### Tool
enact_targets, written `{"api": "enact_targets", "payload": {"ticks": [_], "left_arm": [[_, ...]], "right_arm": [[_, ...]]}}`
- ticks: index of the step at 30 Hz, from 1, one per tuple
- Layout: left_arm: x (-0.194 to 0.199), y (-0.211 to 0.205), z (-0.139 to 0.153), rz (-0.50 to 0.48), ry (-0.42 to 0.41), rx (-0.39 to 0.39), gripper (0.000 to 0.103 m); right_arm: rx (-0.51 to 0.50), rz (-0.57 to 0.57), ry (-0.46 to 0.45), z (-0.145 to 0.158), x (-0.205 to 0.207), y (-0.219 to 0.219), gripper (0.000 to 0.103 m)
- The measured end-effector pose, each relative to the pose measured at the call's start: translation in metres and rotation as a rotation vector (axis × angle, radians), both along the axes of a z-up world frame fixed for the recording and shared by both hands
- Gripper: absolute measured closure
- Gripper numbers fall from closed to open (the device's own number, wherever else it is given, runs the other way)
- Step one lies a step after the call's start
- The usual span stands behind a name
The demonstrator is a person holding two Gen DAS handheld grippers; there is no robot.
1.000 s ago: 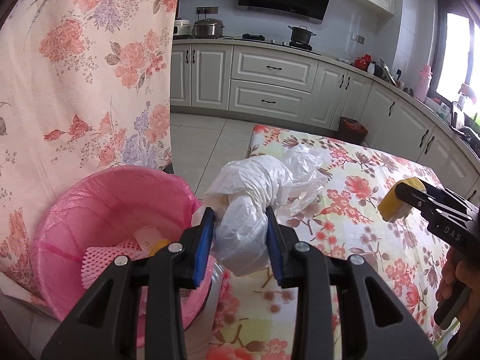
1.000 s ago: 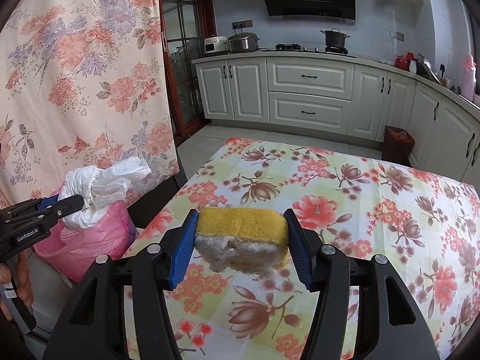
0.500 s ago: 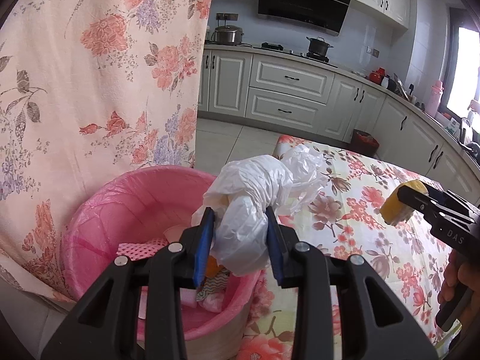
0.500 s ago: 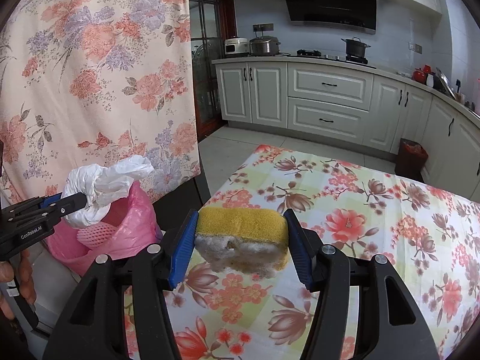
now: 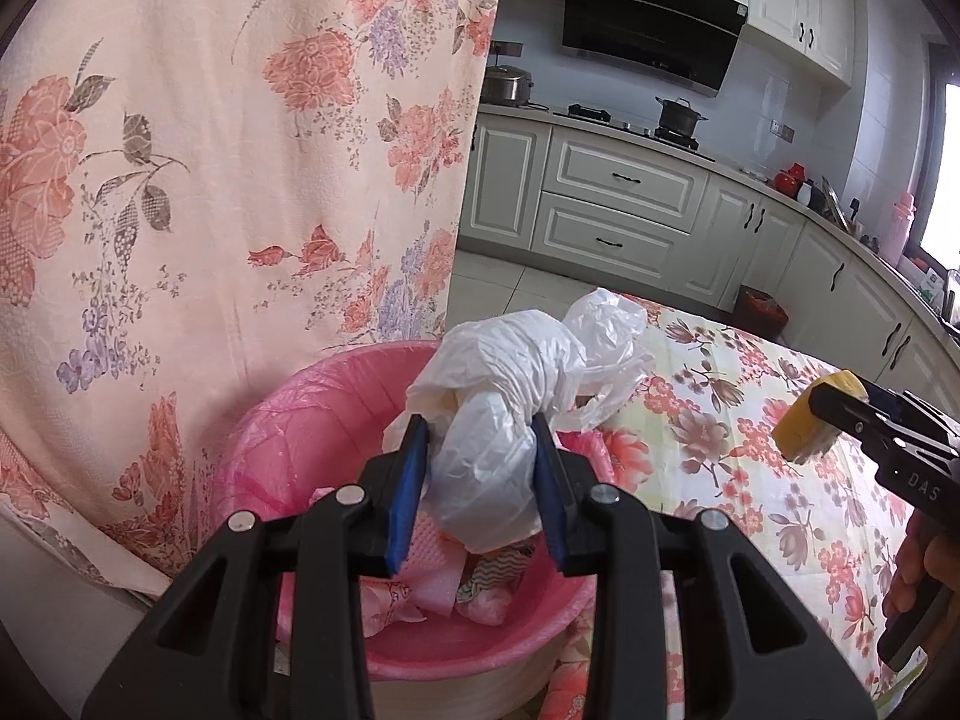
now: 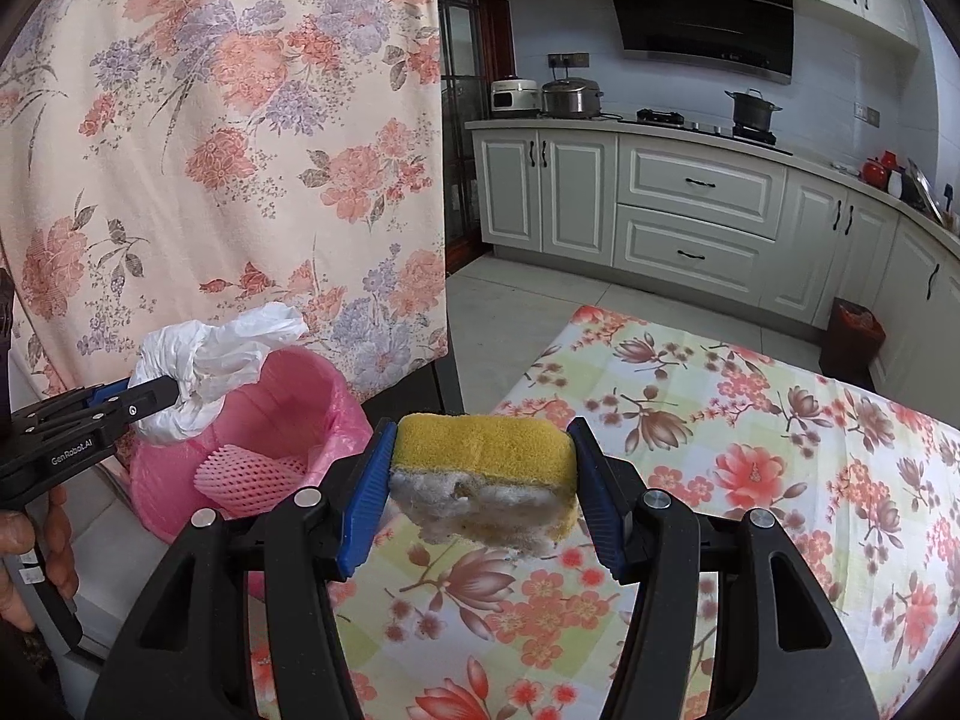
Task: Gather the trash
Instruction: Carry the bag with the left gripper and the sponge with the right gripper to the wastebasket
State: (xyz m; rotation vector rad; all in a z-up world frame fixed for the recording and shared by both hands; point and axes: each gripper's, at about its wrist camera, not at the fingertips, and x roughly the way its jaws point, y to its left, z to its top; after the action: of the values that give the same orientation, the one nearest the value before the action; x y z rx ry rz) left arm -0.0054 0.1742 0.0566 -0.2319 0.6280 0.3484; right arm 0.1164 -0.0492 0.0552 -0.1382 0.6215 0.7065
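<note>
My left gripper [image 5: 480, 492] is shut on a crumpled white plastic bag [image 5: 510, 420] and holds it above the pink-lined trash bin [image 5: 312, 420]. The bin holds pink foam netting and other scraps. In the right wrist view the bag [image 6: 198, 360] hangs over the bin [image 6: 300, 396]. My right gripper [image 6: 480, 486] is shut on a worn yellow sponge [image 6: 480, 450], held above the floral tablecloth [image 6: 750, 450] to the right of the bin. The sponge also shows in the left wrist view [image 5: 804, 420].
A floral curtain [image 5: 210, 150] hangs just behind and left of the bin. White kitchen cabinets [image 6: 690, 210] and a tiled floor lie beyond the table. A small dark bin with a red liner [image 6: 852, 336] stands by the cabinets.
My left gripper has moved left with the bag, from over the table edge to above the bin opening. My right gripper has also shifted left toward the bin with the sponge.
</note>
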Motion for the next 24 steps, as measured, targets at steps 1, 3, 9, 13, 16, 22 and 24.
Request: {"api": "enact_targets", "payload": {"ticks": [1, 3, 9, 13, 16, 22, 24], "left_arm": [[-0.002, 0.003, 0.000, 0.006, -0.001, -0.001, 0.070], [-0.005, 0.008, -0.001, 0.018, -0.001, -0.002, 0.070], [-0.015, 0.021, -0.002, 0.044, -0.004, -0.007, 0.070], [-0.021, 0.029, -0.003, 0.065, -0.009, -0.010, 0.070], [-0.024, 0.035, -0.004, 0.077, -0.009, -0.011, 0.070], [-0.030, 0.045, -0.005, 0.109, -0.007, -0.011, 0.069], [-0.031, 0.048, -0.005, 0.115, -0.007, -0.015, 0.069]], "right_arm": [[-0.002, 0.009, -0.001, 0.001, -0.002, 0.004, 0.048], [-0.004, 0.026, -0.004, 0.002, -0.005, 0.013, 0.048], [-0.012, 0.071, -0.005, 0.004, -0.014, 0.039, 0.048], [-0.014, 0.099, -0.001, 0.004, -0.019, 0.056, 0.048], [-0.019, 0.120, 0.003, 0.002, -0.024, 0.068, 0.048], [-0.036, 0.166, 0.005, 0.000, -0.033, 0.094, 0.048], [-0.044, 0.181, -0.003, 0.000, -0.037, 0.103, 0.048]]}}
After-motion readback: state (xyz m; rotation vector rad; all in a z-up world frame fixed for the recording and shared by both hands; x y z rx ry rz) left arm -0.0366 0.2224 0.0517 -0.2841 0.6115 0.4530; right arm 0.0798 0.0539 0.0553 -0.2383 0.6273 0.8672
